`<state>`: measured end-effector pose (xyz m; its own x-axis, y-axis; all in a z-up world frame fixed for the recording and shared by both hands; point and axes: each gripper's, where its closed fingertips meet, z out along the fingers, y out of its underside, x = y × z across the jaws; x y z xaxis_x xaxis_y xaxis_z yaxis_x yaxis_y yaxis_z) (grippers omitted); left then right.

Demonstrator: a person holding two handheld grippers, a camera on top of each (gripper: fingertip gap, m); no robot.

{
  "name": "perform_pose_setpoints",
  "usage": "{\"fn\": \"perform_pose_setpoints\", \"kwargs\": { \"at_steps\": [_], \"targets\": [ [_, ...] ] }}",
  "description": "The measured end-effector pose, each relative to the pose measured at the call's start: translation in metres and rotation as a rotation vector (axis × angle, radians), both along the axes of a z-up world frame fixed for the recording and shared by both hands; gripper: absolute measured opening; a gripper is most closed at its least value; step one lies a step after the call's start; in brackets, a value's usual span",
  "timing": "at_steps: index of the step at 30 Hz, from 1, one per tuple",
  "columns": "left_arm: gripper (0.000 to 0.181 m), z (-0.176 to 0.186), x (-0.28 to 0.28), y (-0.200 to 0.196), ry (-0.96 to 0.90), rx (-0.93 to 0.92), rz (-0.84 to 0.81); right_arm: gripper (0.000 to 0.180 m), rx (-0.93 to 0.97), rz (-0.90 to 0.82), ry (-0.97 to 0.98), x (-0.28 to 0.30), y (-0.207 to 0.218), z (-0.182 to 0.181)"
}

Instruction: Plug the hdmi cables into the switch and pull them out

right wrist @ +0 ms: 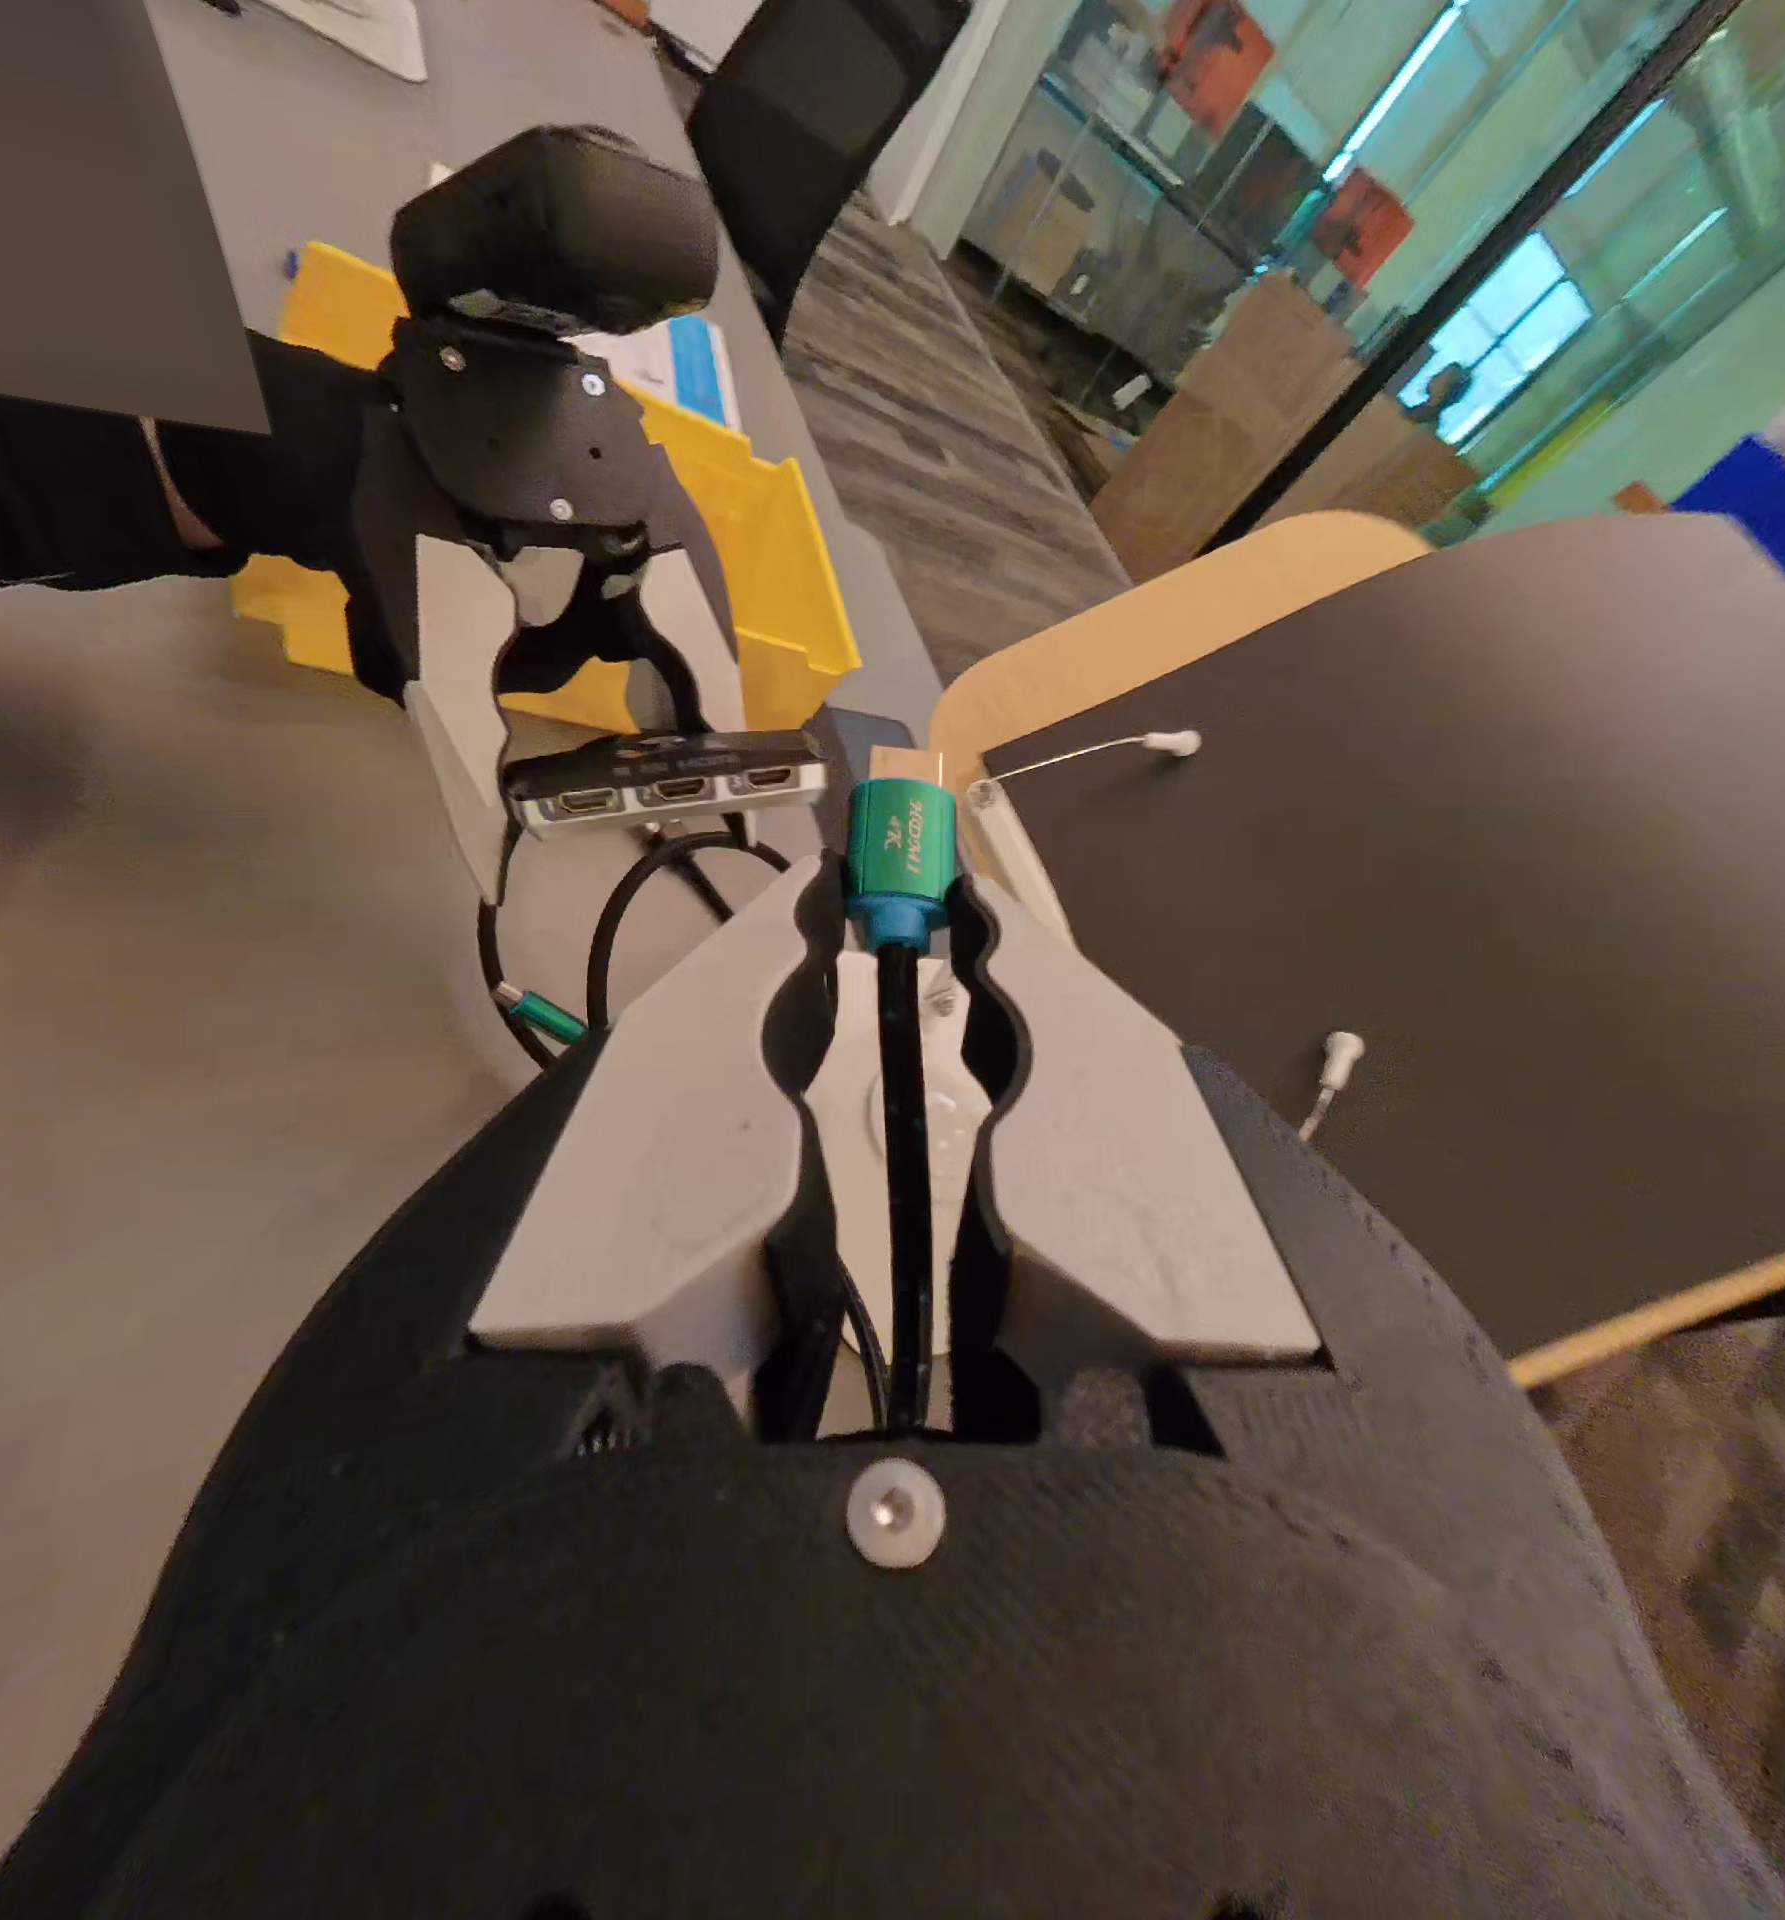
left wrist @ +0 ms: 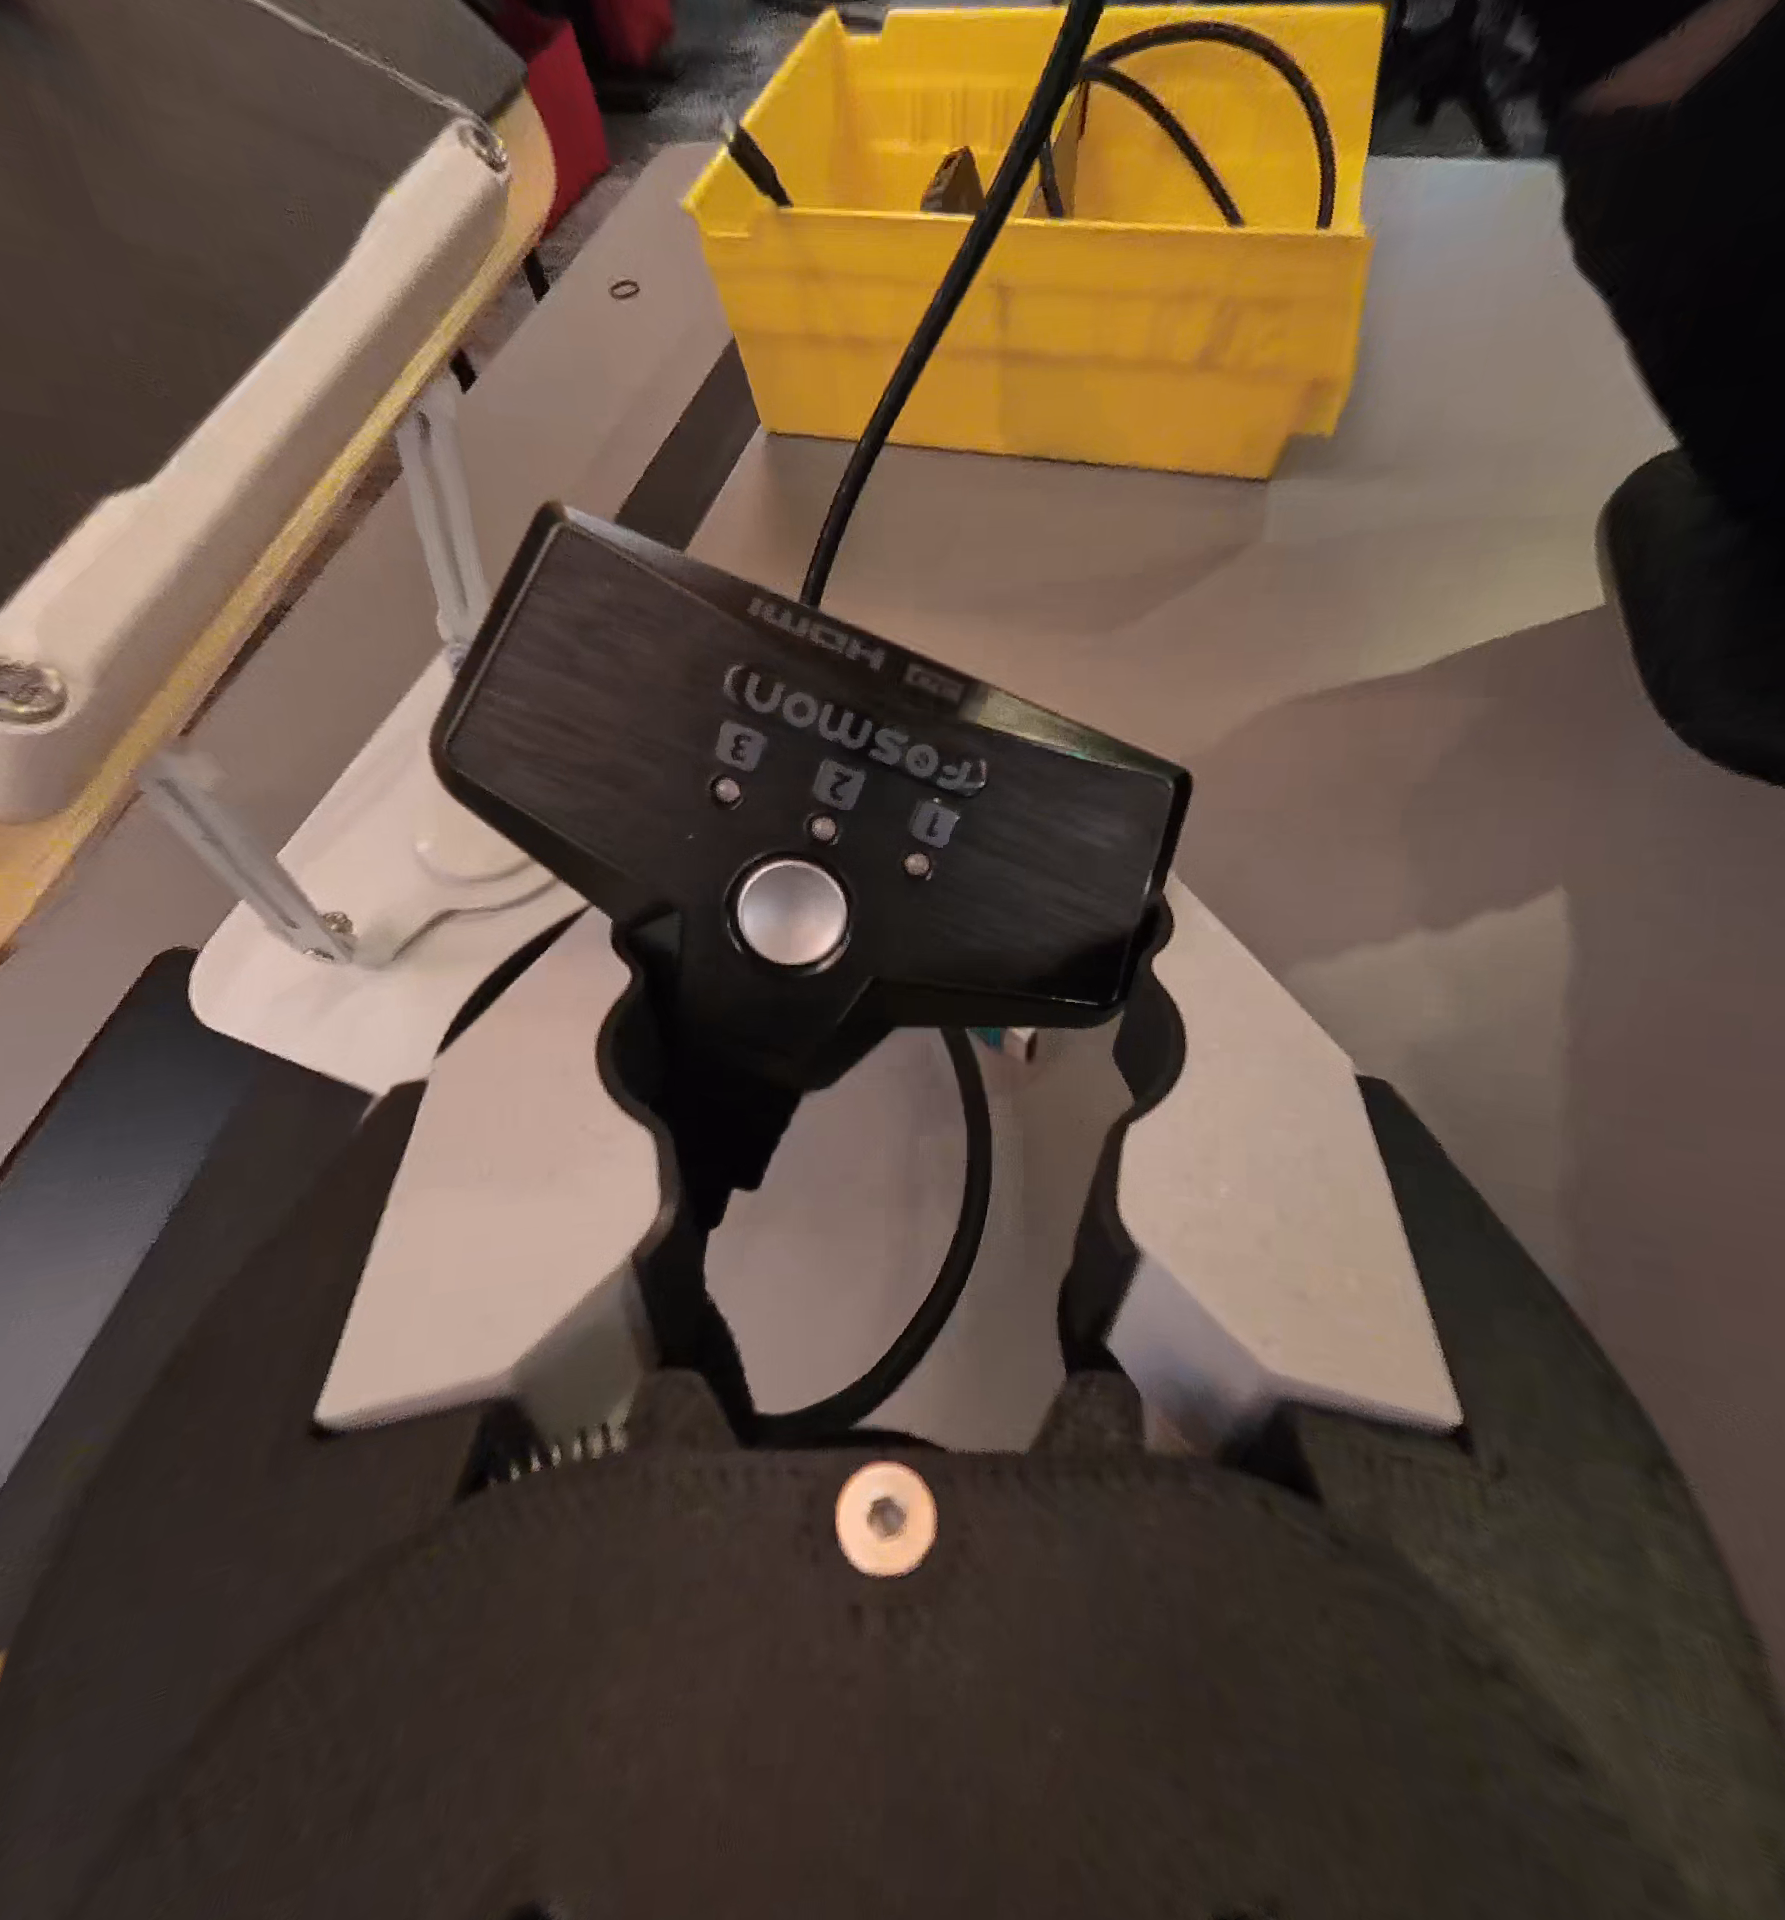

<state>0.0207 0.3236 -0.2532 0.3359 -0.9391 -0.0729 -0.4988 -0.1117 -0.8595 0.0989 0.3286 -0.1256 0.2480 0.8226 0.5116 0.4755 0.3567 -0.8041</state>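
Above grey table (right wrist: pixel 88 935) | left gripper (right wrist: pixel 597 821) clamps black switch (right wrist: pixel 670 795), three ports facing right | right gripper (right wrist: pixel 893 894) pinches green HDMI plug (right wrist: pixel 903 836), tip just beside switch, unplugged | yellow bin (left wrist: pixel 1033 312) behind.

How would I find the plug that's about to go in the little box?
Find the grey table with the yellow bin. In front of the bin, the left gripper holds up a black switch showing three empty ports. Just right of it, the right gripper pinches the plug: it has a green shell, blue collar and metal tip, unlike the other green plug lying on the table.
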Motion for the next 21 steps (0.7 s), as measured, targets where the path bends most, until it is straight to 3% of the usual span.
{"fn": "perform_pose_setpoints", "kwargs": {
  "at_steps": [6,8,16,21],
  "targets": [
    [0.088,-0.005,-0.021,-0.006,0.051,-0.043,-0.003,0.019,0.075,-0.146,-0.006,0.035,0.01,0.03],
    [0.088,-0.006,-0.017,-0.014,0.046,-0.057,-0.048,0.019,0.121,-0.21,-0.089,0.043,0.016,0.028],
    [0.088,0.024,0.032,-0.079,-0.062,-0.087,-0.361,0.018,0.315,-0.433,-0.233,0.06,0.04,0.031],
    [0.088,0.055,0.073,-0.133,-0.226,-0.112,-0.617,0.018,0.266,-0.465,-0.162,0.058,0.051,0.023]
  ]
}}
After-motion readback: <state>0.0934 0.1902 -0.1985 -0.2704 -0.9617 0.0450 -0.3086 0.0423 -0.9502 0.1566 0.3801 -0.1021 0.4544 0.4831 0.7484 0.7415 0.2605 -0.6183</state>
